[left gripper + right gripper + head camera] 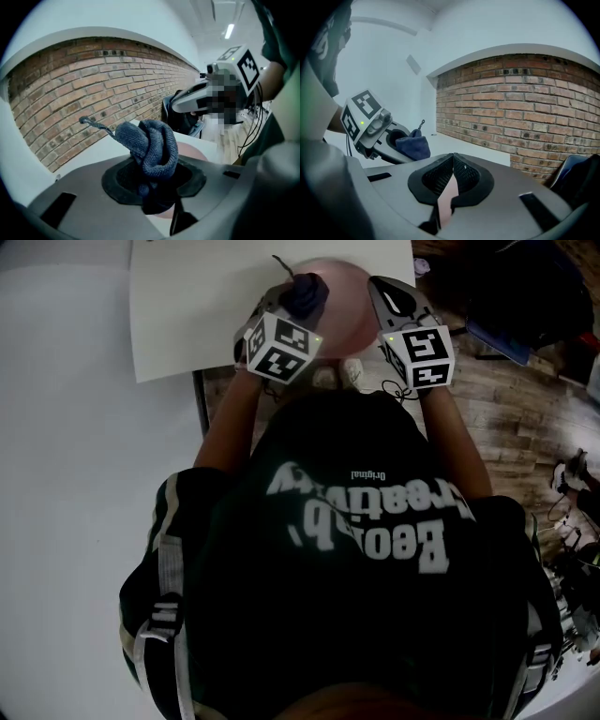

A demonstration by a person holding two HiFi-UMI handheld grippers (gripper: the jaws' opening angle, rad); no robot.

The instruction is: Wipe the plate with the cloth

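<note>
The cloth [152,145] is a blue-grey knitted thing, chunky ribbed texture, bunched into a lump with a thin loop or tag sticking out the top. The left tongs [152,180] are clamped on its lower end, so the wad stands up out of the dark mesh-textured pads.

The plate [349,306] is round, smooth and pale pink, over the near edge of a white matte worktop [187,306]. The right tongs [451,183] are pinched on its rim, and in the right gripper view you only get a thin pink sliver running edge-on between the pads.

From the head view the cloth sits over the left part of the plate, but I can't tell whether it's actually touching the surface. A lot of the plate is covered by both sets of tongs and their marker cubes [278,345].

The person's black T-shirt [356,549] fills most of the head view and blocks the near edge of the worktop.

Around it: a red brick wall [70,93] behind the worktop, and wooden plank floor [506,418] to the right with some dark clutter I can't make out.
</note>
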